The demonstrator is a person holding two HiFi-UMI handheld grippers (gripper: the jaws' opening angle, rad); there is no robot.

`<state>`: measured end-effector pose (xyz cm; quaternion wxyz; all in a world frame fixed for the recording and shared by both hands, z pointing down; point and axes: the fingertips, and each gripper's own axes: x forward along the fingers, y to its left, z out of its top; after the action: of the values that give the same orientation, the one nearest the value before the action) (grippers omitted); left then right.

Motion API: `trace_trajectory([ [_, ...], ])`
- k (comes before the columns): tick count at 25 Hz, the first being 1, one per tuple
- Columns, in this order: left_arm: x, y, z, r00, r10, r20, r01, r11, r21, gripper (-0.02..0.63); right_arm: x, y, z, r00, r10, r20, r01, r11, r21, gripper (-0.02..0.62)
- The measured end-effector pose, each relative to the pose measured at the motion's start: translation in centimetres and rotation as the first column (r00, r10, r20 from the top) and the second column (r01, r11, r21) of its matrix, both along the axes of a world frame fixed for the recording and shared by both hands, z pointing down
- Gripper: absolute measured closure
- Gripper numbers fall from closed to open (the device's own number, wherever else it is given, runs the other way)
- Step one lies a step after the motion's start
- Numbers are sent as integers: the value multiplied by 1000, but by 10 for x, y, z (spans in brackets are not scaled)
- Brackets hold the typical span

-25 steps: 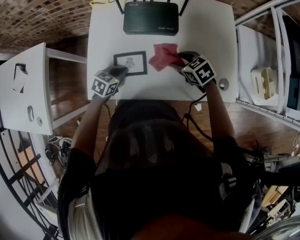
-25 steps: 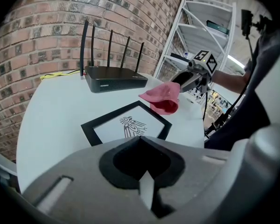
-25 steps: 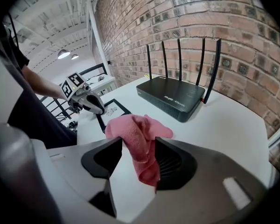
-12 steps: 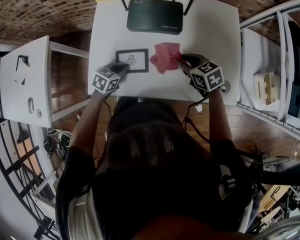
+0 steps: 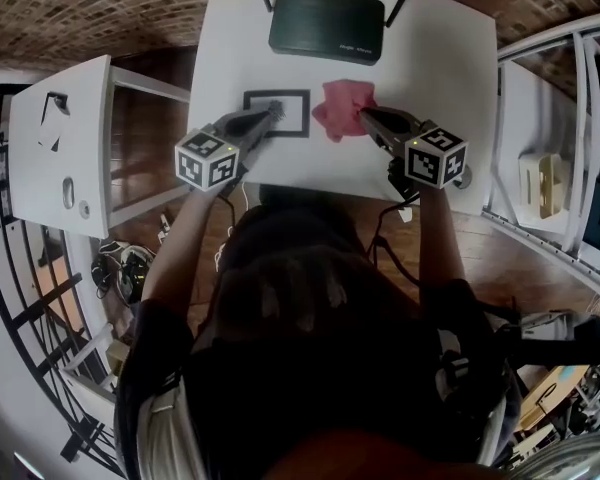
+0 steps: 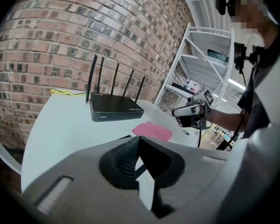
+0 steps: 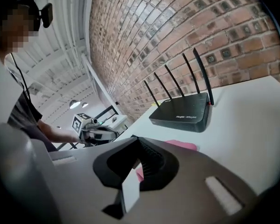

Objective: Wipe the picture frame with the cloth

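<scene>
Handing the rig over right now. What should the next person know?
Left hand-held gripper: shut, nothing seen in it, tip over the left part of the picture frame.
Right hand-held gripper: jaws just closed on the right edge of the cloth.
The frame lies flat on the table, with the cloth just to its right and the router behind both.
Done: cloth gripped.
Left: bring the cloth onto the frame and wipe. No wiping yet.
</scene>
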<state>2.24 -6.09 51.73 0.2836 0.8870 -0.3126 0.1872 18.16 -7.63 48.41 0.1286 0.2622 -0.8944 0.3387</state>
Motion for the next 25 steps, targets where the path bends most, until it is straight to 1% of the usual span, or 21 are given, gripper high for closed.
trace_trajectory([
  [2, 2, 3, -6, 1000, 9, 0, -9, 1000, 17, 604, -8, 2, -1, 1000, -13, 19, 13, 1000, 3, 594],
  [7, -2, 16, -17, 999, 20, 24, -22, 998, 52, 604, -32, 13, -4, 998, -65, 12, 65, 998, 20, 594],
  [12, -15, 38, -33, 999, 24, 44, -29, 992, 122, 604, -52, 28, -16, 995, -95, 9, 95, 995, 33, 594],
  [17, -36, 61, -49, 1000, -7, 5, 6, 986, 167, 604, -77, 51, -26, 991, -124, -41, 127, 990, 66, 594],
  [20, -46, 82, -57, 1000, -10, -17, 13, 981, 192, 604, -91, 72, -30, 991, -125, -46, 128, 989, 69, 594],
  [25, -63, 115, -73, 996, -39, -81, 57, 969, 240, 604, -118, 114, -35, 985, -155, -74, 160, 984, 77, 594],
])
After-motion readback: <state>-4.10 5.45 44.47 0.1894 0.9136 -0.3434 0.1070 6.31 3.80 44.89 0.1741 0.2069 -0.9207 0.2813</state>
